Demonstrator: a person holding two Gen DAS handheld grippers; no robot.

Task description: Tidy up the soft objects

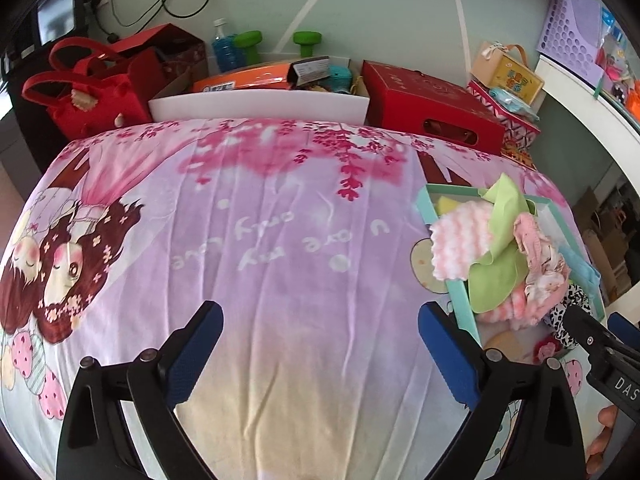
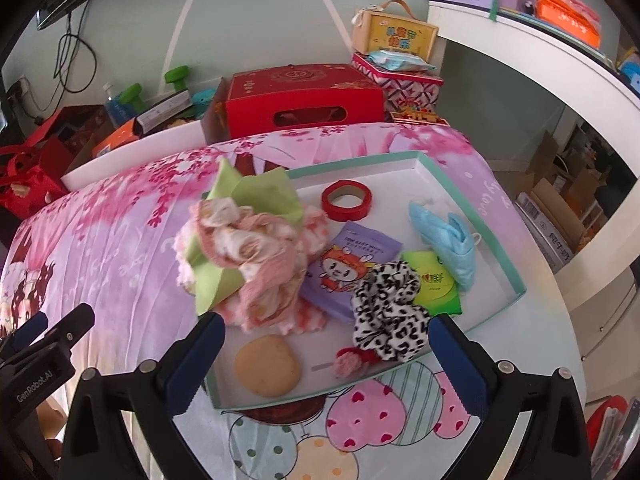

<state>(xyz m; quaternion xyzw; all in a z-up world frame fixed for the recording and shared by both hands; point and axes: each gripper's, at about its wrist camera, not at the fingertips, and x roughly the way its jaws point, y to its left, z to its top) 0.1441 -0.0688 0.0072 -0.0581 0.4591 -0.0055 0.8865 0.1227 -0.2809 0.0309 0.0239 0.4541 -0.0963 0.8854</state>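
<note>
A shallow teal-rimmed tray [image 2: 472, 216] lies on the pink printed bedsheet [image 1: 280, 240]. A pile of soft cloths sits at its left side: a green cloth [image 2: 256, 196], a pink floral cloth [image 2: 260, 264] and a pink-white fluffy cloth [image 1: 460, 236]. A black-and-white spotted scrunchie [image 2: 388, 312], a light blue cloth [image 2: 448, 236], a tan sponge [image 2: 267, 365] and a small pink pompom [image 2: 350, 360] also lie in the tray. My right gripper [image 2: 324, 356] is open over the tray's near edge. My left gripper [image 1: 320, 348] is open and empty over bare sheet, left of the tray [image 1: 460, 300].
The tray also holds a red tape roll [image 2: 347, 199], a purple packet [image 2: 348, 264] and a green packet [image 2: 434, 284]. Behind the bed stand a red box [image 2: 300, 100], a white bin [image 1: 260, 104], red bags [image 1: 92, 84] and a curved white shelf [image 2: 560, 60].
</note>
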